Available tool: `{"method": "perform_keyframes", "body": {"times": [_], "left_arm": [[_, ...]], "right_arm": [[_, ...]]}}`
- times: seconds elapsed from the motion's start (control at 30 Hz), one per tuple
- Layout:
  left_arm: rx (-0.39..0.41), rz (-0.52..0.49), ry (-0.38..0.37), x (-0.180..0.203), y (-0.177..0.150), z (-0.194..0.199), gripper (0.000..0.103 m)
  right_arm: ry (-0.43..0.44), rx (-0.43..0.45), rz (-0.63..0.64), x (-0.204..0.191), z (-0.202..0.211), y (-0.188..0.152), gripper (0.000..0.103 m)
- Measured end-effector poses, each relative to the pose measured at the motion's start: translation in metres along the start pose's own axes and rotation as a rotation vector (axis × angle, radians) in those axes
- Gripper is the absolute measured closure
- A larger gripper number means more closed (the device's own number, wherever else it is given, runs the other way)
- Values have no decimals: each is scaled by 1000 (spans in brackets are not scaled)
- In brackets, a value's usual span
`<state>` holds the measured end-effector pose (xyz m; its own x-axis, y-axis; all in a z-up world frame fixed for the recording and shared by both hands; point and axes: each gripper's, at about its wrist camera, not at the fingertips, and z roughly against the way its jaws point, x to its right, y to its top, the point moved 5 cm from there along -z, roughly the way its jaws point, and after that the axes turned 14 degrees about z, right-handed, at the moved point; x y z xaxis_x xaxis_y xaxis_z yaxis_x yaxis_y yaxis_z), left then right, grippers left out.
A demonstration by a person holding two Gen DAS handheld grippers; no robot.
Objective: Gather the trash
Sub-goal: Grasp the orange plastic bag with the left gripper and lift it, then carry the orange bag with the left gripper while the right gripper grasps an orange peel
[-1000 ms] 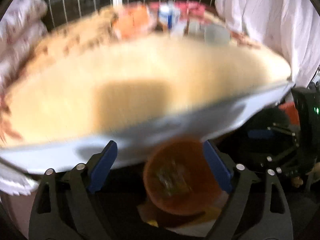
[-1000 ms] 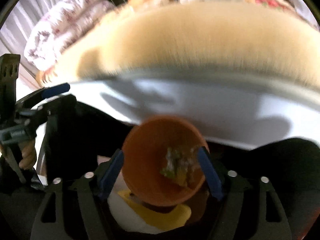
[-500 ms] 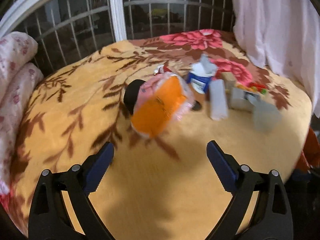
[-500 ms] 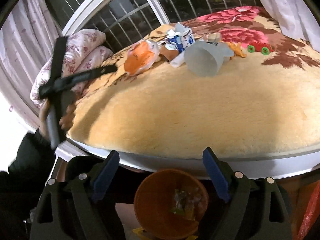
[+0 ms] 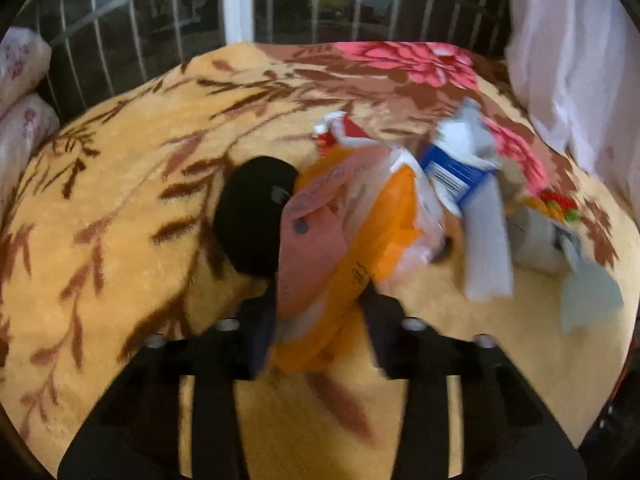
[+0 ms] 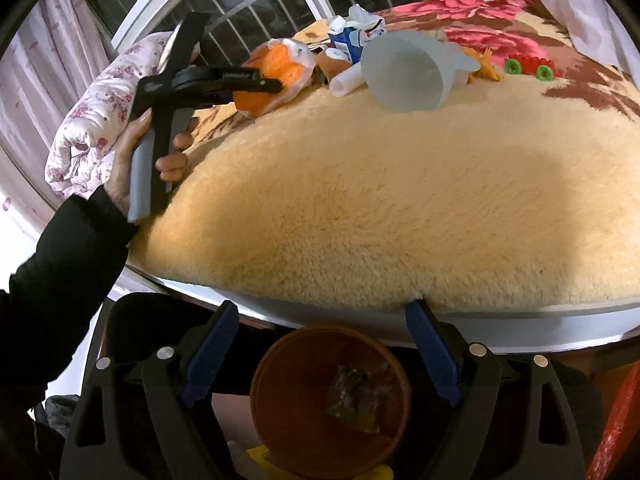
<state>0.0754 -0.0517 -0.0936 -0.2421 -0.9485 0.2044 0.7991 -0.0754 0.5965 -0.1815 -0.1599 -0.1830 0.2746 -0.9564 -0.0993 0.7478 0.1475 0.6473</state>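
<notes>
An orange and pink snack bag lies on the yellow blanket among other litter. My left gripper has the bag's near end between its jaws, which are closing, and the pads press its sides. From the right wrist the same left gripper meets the bag at the bed's far left, held by a hand. My right gripper stands open and empty off the bed's front edge. It hangs over an orange bin that holds crumpled scraps.
A blue and white carton, a white tube, a red and white wrapper and a black object lie beside the bag. A frosted plastic cup and a red toy lie further right. Window bars and a folded quilt stand behind.
My left gripper swung from over the bin up across the bed to the snack bag, and its jaws narrowed around the bag. My right gripper rose slightly above the bin, still open.
</notes>
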Motion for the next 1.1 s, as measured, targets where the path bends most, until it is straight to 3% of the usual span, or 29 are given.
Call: {"method": "perform_keyframes", "body": {"times": [0.1, 0.3, 0.4, 0.63, 0.83, 0.97, 1.1], "left_arm": [[30, 4, -6, 6, -21, 29, 73], [125, 31, 100, 4, -70, 83, 74], [164, 76, 98, -3, -94, 108, 74], [227, 107, 140, -22, -121, 138, 74], [231, 197, 114, -43, -119, 134, 74], [239, 223, 91, -50, -116, 132, 74], [252, 228, 69, -53, -113, 127, 74]], "right_arm": [[4, 10, 4, 0, 5, 2, 19], [-3, 20, 35, -6, 11, 13, 19], [-1, 28, 52, -9, 15, 26, 19], [-29, 90, 178, -18, 16, 88, 18], [-33, 85, 185, -2, -40, 181, 22], [-37, 22, 148, 15, -86, 219, 33], [-100, -13, 73, 35, -113, 237, 34]]}}
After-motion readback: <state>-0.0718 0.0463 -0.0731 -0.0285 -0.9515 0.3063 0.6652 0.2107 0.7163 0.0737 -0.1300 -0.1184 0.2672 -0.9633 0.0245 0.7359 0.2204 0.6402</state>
